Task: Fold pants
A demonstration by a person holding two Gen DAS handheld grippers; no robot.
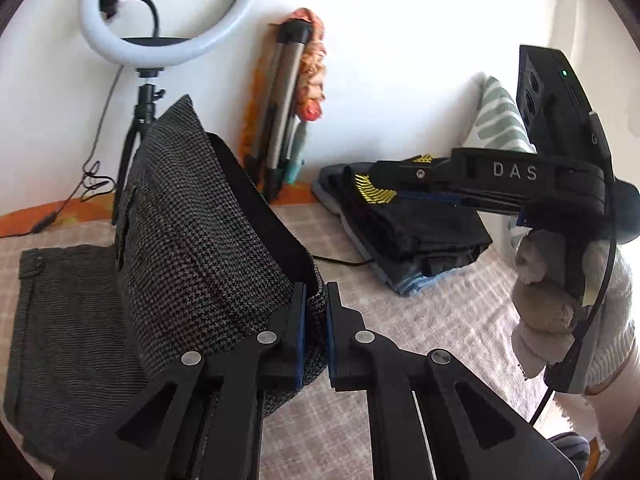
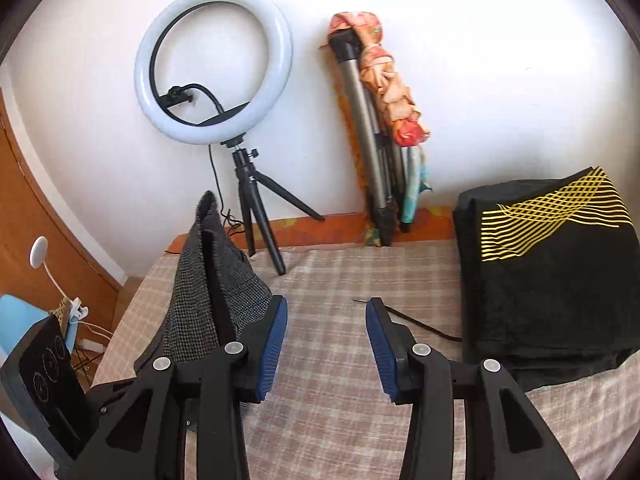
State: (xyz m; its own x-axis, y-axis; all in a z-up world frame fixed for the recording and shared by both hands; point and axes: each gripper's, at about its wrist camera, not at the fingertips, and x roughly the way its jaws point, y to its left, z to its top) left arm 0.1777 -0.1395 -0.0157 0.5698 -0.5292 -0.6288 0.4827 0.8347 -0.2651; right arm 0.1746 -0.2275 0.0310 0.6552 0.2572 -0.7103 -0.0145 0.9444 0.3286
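Note:
Grey houndstooth pants [image 1: 192, 232] lie on the checked bed cover [image 1: 420, 340], with one part lifted up. My left gripper [image 1: 316, 312] is shut on the edge of the lifted fold. The rest of the pants lies flat at the left [image 1: 60, 320]. In the right wrist view the lifted pants [image 2: 208, 280] hang at the left, just beside my left finger. My right gripper [image 2: 326, 340] is open and empty above the bed cover [image 2: 332, 280]. It also shows in the left wrist view [image 1: 520, 184], held by a gloved hand at the right.
A stack of folded dark clothes with yellow stripes [image 2: 552, 276] sits at the right, also seen in the left wrist view [image 1: 400, 232]. A ring light on a small tripod [image 2: 212, 68] and a folded tripod [image 2: 380, 152] stand against the wall. A black cable [image 2: 420, 324] lies on the bed.

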